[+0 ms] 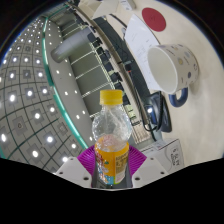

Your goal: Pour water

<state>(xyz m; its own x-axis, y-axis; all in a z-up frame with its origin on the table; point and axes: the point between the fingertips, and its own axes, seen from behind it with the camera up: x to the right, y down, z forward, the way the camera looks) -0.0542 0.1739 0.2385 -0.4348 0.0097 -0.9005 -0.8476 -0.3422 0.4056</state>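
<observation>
**A:** Talk me through it. What have you got at the gripper?

**B:** My gripper (109, 168) is closed on a small clear plastic bottle (110, 140). The purple pads (86, 158) press its lower body from both sides, one on each flank. The bottle stands upright between my fingers, and it fills the gap completely.

**A:** What's in the bottle?

**B:** An orange-yellow liquid sits in the lower part; the upper part looks clear. A yellow cap (112, 97) is on top, so it is closed.

**A:** And beyond the bottle?

**B:** Up past it and off to the right there's a white mug (176, 68) with a dotted pattern and a handle (178, 98) on its lower side. In my view it looks tipped, with the open mouth facing me. I can't tell whether there is anything inside. It's well apart from the bottle, not touching.

**A:** What's it sitting on?

**B:** A light surface (75, 70) with a darker rail or strip (125, 62) running diagonally past the mug. Behind the mug I see a red round shape (155, 17), too cut off to name.

**A:** And to your left?

**B:** A curved grey surface (30, 105) covered in rows of white dots, with a greenish edge (60, 85) along it.
</observation>
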